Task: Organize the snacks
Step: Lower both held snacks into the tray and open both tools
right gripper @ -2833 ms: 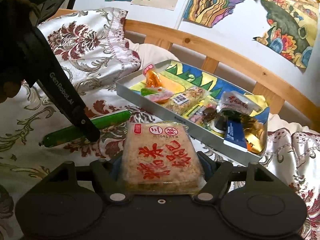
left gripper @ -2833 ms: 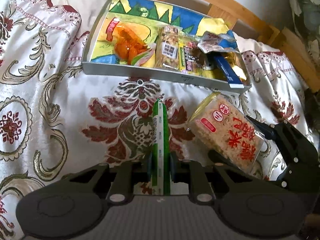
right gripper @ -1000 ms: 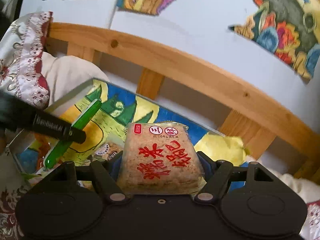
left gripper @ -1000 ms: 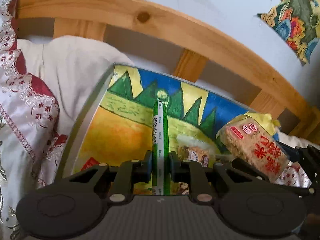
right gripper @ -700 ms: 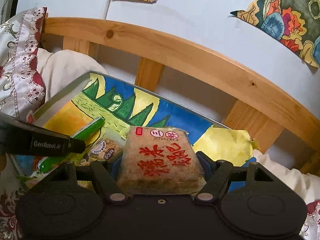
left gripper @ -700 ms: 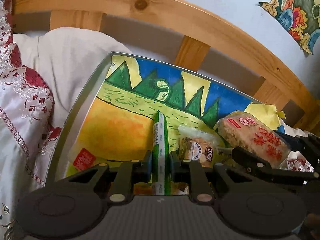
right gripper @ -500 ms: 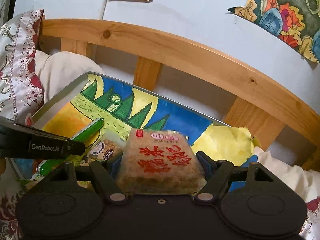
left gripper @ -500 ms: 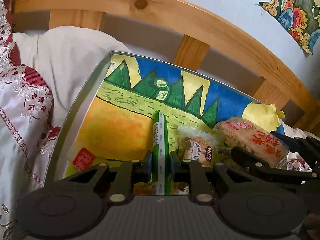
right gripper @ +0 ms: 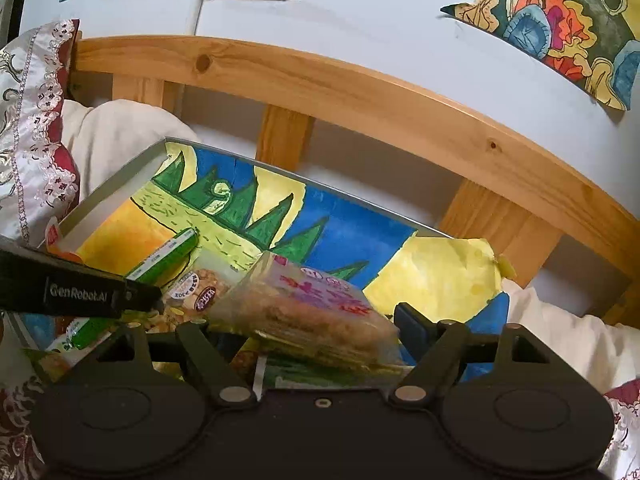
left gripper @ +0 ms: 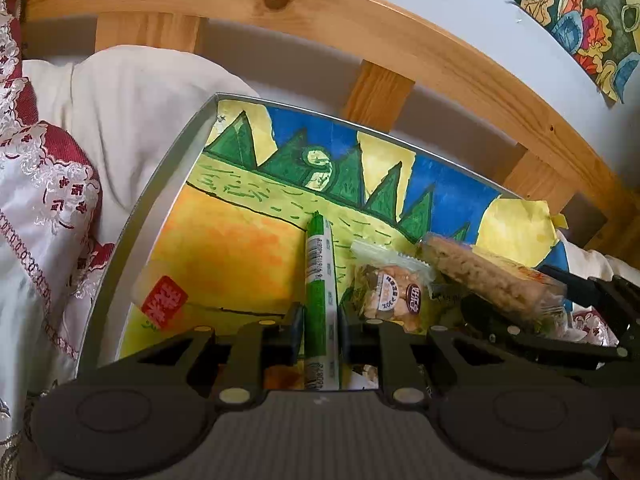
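Left gripper clamped on green sausage stick, right gripper jaws just widening, loose around red-lettered rice cake pack, "GenRobot.AI" on left gripper finger

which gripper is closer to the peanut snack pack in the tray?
Left. The left gripper, clamped on the green sausage stick, sits right beside the peanut snack pack. The right gripper is further off, jaws just opening around the rice cracker pack.

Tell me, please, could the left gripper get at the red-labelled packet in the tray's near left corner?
Probably not yet: the left gripper is shut on the green stick; otherwise the red-labelled packet lies uncovered.
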`<state>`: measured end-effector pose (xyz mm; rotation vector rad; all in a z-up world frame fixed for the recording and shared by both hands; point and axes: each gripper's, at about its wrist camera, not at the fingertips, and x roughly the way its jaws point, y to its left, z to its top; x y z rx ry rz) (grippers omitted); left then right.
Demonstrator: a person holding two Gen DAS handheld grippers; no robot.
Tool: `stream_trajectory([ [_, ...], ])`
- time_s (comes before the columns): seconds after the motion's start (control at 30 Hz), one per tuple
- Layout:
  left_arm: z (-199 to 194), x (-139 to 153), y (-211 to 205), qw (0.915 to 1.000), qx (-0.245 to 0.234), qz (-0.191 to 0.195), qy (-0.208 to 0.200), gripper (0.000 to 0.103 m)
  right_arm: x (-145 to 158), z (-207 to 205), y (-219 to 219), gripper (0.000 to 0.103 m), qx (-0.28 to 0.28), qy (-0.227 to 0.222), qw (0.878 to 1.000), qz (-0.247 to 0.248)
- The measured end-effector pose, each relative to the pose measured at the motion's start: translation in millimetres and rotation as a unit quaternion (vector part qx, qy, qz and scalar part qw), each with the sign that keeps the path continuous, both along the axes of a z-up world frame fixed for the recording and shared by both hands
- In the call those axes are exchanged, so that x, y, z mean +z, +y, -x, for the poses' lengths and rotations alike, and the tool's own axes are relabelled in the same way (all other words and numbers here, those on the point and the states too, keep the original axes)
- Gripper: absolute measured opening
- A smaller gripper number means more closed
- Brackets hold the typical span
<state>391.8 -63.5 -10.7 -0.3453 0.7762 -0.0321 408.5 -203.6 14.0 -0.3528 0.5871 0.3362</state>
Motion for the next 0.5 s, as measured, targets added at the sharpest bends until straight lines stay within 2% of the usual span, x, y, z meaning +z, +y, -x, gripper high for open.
stream_trajectory([
  [0.27,3.5,4.1,3.5,0.9999,0.007,0.007,-0.012,0.035,0.8,3.0,-2.1,0.084,-0.002,-0.005,1.0,-0.002],
  [0.33,4.7,6.3,4.7,0.9998,0.009,0.01,-0.017,0.043,1.5,3.6,-2.8,0.085,-0.001,-0.005,1.0,-0.004],
  [0.5,7.5,10.7,2.5,0.9997,0.005,0.01,-0.023,0.049,4.1,6.9,-5.6,0.087,-0.001,-0.007,1.0,-0.007],
])
